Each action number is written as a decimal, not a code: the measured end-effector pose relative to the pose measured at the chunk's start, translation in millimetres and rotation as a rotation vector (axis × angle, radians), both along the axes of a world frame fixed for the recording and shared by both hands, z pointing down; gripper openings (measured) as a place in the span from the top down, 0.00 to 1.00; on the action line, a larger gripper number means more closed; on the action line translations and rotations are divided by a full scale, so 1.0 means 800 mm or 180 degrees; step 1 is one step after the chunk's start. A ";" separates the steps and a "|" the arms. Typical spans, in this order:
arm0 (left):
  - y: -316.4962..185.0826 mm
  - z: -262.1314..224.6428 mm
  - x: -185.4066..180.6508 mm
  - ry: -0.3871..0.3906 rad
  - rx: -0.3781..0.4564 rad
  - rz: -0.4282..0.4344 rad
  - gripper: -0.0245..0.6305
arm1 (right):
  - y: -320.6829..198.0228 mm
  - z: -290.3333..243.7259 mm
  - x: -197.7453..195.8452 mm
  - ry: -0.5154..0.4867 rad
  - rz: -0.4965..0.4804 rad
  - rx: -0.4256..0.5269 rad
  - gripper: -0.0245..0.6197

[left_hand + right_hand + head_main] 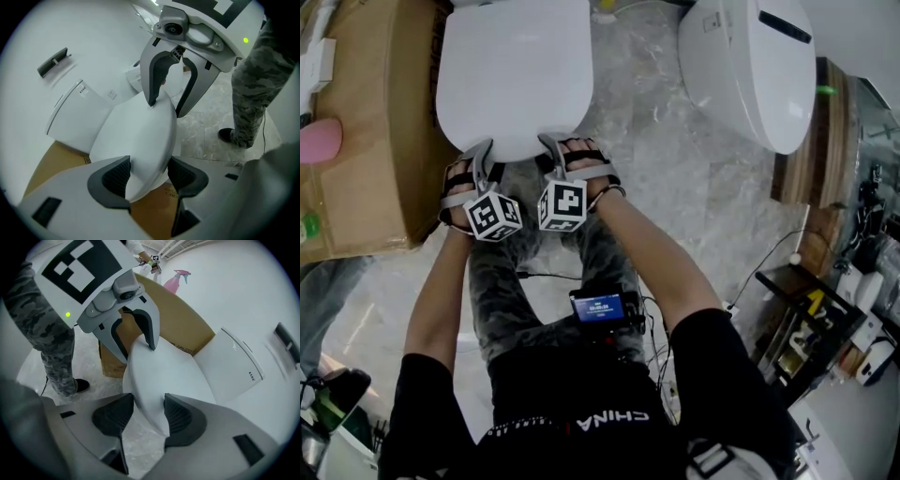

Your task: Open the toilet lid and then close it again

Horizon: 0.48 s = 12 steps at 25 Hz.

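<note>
The left gripper (149,172) has its jaws parted loosely around the near rim of the toilet lid (514,75), which lies lowered, its long axis running far from the person. Just right, the right gripper (149,411) straddles that rim too, equally near.
</note>
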<state>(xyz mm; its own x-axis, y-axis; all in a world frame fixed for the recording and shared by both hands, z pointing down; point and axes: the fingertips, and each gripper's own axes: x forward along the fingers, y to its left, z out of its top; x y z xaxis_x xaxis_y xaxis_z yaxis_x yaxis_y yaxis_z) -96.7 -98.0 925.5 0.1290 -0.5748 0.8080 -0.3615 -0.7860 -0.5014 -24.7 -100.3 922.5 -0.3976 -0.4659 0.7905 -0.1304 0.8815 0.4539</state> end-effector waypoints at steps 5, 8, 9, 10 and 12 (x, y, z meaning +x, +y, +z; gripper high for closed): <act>-0.001 0.023 -0.007 -0.0084 0.0098 0.0011 0.58 | 0.000 0.020 -0.006 0.0057 -0.0030 0.0069 0.64; 0.001 0.038 -0.008 -0.0130 0.0105 0.0013 0.57 | 0.000 0.030 -0.009 0.0028 -0.0029 0.0109 0.64; 0.003 0.045 -0.009 -0.0150 0.0104 0.0013 0.57 | 0.002 0.036 -0.009 0.0039 -0.0038 0.0119 0.64; 0.004 0.052 -0.008 -0.0174 0.0107 0.0011 0.56 | 0.004 0.044 -0.008 0.0057 -0.0050 0.0122 0.64; 0.003 0.064 -0.008 -0.0225 0.0115 0.0007 0.56 | 0.005 0.055 -0.008 0.0063 -0.0063 0.0107 0.64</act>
<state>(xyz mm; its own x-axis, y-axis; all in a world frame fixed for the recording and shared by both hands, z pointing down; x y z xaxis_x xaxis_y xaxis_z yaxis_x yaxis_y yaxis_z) -103.0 -95.4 977.0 0.0736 -0.6035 0.7940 -0.3226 -0.7677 -0.5536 -31.1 -96.7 966.8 -0.3913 -0.4844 0.7824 -0.1038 0.8680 0.4855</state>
